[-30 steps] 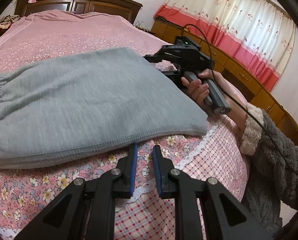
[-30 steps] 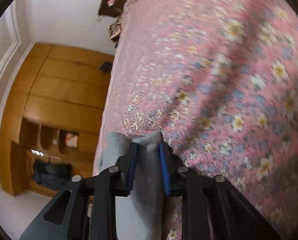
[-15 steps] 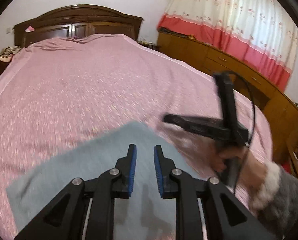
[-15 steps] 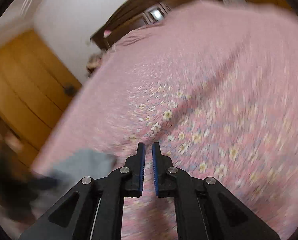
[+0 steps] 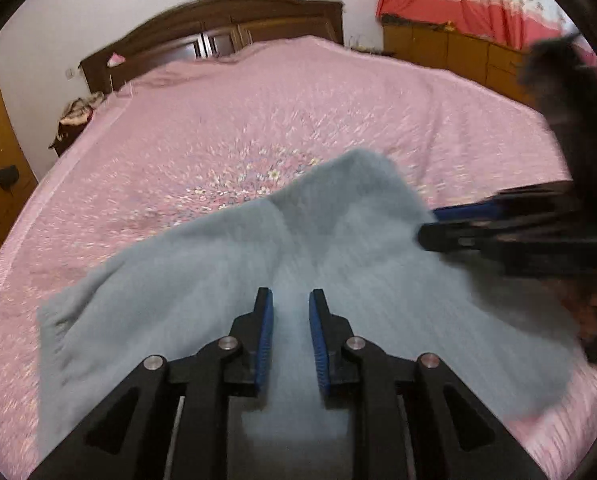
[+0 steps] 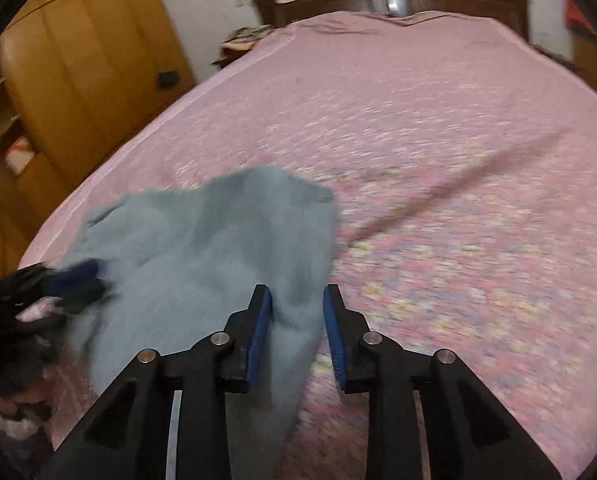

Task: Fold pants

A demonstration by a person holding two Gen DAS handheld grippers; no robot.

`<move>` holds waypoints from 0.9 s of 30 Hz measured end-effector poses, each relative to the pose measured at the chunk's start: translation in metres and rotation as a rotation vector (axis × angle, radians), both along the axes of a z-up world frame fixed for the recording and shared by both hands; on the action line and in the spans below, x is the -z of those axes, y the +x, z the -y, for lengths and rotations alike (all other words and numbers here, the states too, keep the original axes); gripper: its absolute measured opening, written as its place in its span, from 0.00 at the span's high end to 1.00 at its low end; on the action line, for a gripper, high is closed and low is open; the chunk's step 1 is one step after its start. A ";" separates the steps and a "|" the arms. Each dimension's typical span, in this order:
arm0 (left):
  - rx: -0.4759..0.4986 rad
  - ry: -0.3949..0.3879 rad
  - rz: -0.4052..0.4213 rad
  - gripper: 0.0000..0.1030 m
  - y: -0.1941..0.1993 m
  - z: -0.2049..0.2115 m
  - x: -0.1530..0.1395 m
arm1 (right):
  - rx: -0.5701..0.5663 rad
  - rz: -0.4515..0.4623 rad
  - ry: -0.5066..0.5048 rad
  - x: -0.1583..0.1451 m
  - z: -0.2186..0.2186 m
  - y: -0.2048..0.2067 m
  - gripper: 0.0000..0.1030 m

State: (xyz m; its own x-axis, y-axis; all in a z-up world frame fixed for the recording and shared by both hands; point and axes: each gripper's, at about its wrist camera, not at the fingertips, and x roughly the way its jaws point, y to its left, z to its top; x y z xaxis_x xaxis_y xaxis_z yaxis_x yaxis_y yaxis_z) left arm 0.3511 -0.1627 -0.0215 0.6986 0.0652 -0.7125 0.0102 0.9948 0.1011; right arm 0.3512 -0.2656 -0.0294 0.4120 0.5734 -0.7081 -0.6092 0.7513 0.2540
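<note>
We see the grey pants (image 5: 226, 280) lying loosely folded on the pink floral bedspread (image 5: 258, 120), at the end far from the dark wooden headboard (image 5: 218, 28). Both views are blurred. Our left hand-held gripper (image 5: 290, 336) hangs over the pants with its 2 blue pads apart and nothing pinched between them. Our right hand-held gripper (image 6: 297, 336) sits over the pants' edge on the side away from the wooden wardrobe (image 6: 78, 72); its jaws have just been opening, and the cloth seen between them lies below, not clamped.
</note>
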 end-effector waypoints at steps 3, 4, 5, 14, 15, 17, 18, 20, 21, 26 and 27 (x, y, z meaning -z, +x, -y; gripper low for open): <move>-0.057 -0.073 0.067 0.76 -0.038 -0.036 -0.020 | -0.033 0.121 -0.042 -0.022 0.000 -0.046 0.73; -0.080 -0.092 0.072 0.74 -0.045 -0.051 -0.025 | -0.086 0.177 -0.055 -0.035 -0.016 -0.067 0.73; -0.102 -0.114 0.076 0.70 -0.053 -0.074 -0.029 | -0.155 0.242 -0.077 -0.045 -0.033 -0.091 0.71; -0.423 -0.346 0.028 0.62 -0.126 -0.276 -0.016 | -0.593 0.775 -0.425 0.006 -0.216 -0.251 0.37; -0.428 -0.362 0.024 0.62 -0.132 -0.284 -0.016 | -0.577 0.837 -0.456 0.014 -0.227 -0.252 0.37; -0.427 -0.372 0.027 0.62 -0.143 -0.289 -0.016 | -0.516 0.911 -0.490 0.019 -0.238 -0.246 0.37; -0.425 -0.369 0.029 0.62 -0.147 -0.290 -0.018 | -0.492 0.919 -0.499 0.022 -0.238 -0.238 0.37; -0.400 -0.378 0.029 0.62 -0.153 -0.287 -0.020 | -0.513 0.824 -0.438 0.014 -0.238 -0.224 0.66; -0.391 -0.381 0.032 0.62 -0.156 -0.287 -0.022 | -0.539 0.742 -0.392 0.005 -0.236 -0.220 0.88; -0.371 -0.384 0.034 0.62 -0.168 -0.282 -0.032 | -0.459 0.406 -0.102 -0.036 -0.203 -0.181 0.87; -0.371 -0.391 0.035 0.62 -0.166 -0.281 -0.032 | -0.409 0.368 -0.076 -0.043 -0.201 -0.172 0.87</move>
State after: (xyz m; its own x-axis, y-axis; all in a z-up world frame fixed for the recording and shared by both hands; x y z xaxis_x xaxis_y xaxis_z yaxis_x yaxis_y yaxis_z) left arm 0.1849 0.1182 0.0103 0.7030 0.0466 -0.7096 -0.3455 0.8945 -0.2836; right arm 0.1793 -0.0650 0.0132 0.3941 0.6915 -0.6054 -0.8936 0.4424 -0.0764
